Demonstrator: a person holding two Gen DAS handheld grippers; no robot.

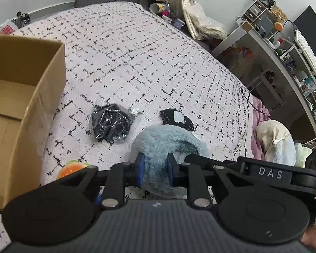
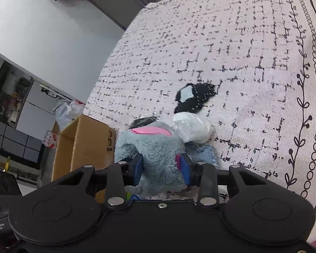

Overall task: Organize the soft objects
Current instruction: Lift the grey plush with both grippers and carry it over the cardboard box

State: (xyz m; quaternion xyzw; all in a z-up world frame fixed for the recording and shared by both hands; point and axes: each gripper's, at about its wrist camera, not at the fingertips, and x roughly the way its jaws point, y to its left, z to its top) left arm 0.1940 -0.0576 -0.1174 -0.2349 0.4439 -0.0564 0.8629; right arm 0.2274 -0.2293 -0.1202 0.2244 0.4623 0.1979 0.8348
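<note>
A fluffy blue-grey plush toy (image 1: 166, 143) with pink patches lies on the pale patterned bedspread (image 1: 136, 52). My left gripper (image 1: 155, 169) is shut on one furry part of it. My right gripper (image 2: 161, 168) is shut on the plush toy (image 2: 155, 147) from another side. An open cardboard box (image 1: 20, 105) stands at the left; it also shows in the right wrist view (image 2: 82, 147). A black item in clear plastic (image 1: 110, 124), a black fabric piece with a pale patch (image 1: 176, 119) and a white bagged item (image 2: 192, 128) lie close by.
An orange and green soft toy (image 1: 70, 167) peeks out beside the box. Clothes (image 1: 273, 143) are piled at the bed's right edge. A cluttered desk (image 1: 284, 48) stands to the right. Cups and bags (image 1: 164, 8) crowd the far end.
</note>
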